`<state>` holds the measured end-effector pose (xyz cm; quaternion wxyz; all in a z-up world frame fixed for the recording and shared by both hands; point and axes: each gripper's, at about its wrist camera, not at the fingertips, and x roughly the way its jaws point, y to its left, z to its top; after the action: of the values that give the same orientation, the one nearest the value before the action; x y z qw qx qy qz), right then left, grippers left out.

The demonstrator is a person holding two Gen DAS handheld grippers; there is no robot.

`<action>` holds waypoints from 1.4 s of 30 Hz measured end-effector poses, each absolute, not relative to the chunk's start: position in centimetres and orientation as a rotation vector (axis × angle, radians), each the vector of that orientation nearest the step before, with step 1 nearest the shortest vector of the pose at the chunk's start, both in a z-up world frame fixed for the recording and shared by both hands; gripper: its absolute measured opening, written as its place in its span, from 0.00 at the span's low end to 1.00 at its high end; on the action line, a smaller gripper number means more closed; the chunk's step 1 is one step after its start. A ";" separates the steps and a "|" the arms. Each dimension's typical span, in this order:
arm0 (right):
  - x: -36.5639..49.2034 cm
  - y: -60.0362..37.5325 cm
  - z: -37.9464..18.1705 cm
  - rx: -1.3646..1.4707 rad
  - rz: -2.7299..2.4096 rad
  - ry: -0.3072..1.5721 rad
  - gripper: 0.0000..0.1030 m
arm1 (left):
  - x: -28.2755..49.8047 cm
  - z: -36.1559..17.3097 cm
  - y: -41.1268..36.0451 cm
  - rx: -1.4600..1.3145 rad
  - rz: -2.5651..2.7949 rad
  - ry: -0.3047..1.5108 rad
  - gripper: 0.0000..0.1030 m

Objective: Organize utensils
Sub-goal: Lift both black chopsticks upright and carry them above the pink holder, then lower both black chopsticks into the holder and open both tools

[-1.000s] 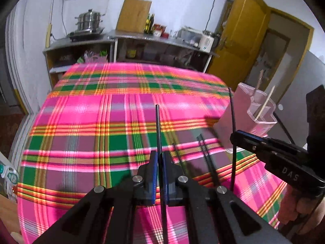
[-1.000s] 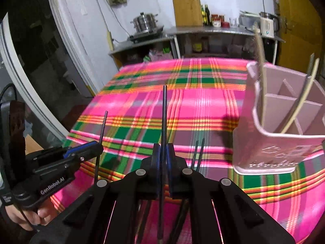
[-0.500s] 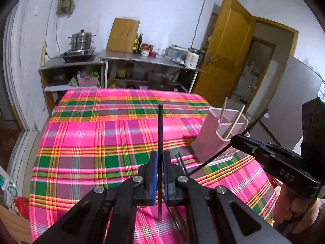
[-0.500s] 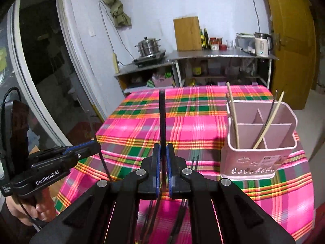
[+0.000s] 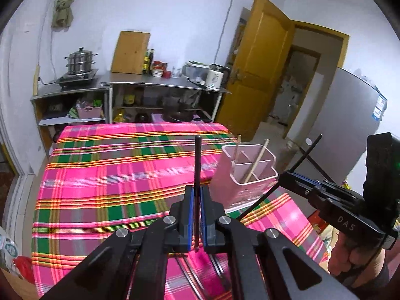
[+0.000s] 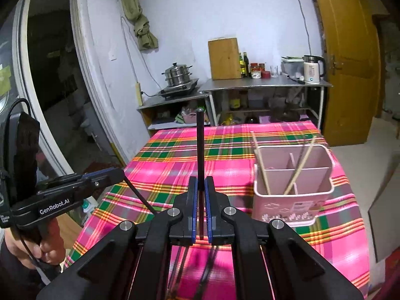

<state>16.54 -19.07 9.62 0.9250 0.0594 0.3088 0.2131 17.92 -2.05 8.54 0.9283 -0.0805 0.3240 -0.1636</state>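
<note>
My left gripper (image 5: 196, 190) is shut on a black chopstick (image 5: 197, 160) that stands up between its blue pads. My right gripper (image 6: 200, 180) is shut on a second black chopstick (image 6: 200, 140), also pointing up. Both hang above the near end of the plaid table (image 5: 105, 175). The pink divided holder (image 6: 292, 183) stands ahead and to the right with pale chopsticks (image 6: 300, 166) leaning in it. In the left wrist view the right gripper (image 5: 285, 175) holds its black stick (image 5: 260, 201) slanted beside the holder (image 5: 246, 175). The left gripper (image 6: 119, 174) shows at the left of the right wrist view. More dark chopsticks (image 6: 209, 266) lie on the cloth below, partly hidden.
A steel counter (image 6: 265, 85) along the back wall carries a steamer pot (image 6: 177, 75), a wooden board (image 6: 223, 58) and a white kettle (image 6: 312, 70). A yellow door (image 5: 260, 65) stands open at the right, with a grey appliance (image 5: 350, 115) beside it. The table edge drops off just right of the holder.
Both grippers have risen with their chopsticks still gripped. The table and the pink holder now sit lower and farther away, and the holder's compartments show from above.
</note>
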 end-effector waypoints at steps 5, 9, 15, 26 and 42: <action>16.0 -21.4 9.6 0.140 0.395 0.638 0.05 | 18.3 8.4 -4.1 -0.164 -0.387 0.688 0.04; 16.2 -23.2 9.4 0.157 0.362 0.645 0.05 | 19.0 8.3 -5.6 -0.170 -0.420 0.704 0.04; 17.1 -25.4 10.2 0.176 0.323 0.630 0.05 | 20.9 9.6 -7.5 -0.186 -0.462 0.697 0.04; 19.8 -28.3 14.7 0.190 0.264 0.527 0.05 | 25.0 14.8 -9.3 -0.219 -0.493 0.605 0.04; 25.0 -29.0 11.0 0.202 0.238 0.601 0.05 | 30.8 11.0 -11.7 -0.207 -0.475 0.672 0.04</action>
<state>24.97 -28.96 10.95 0.9432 0.0992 0.2948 0.1166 30.82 -11.74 10.97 0.9113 -0.1002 0.3261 -0.2306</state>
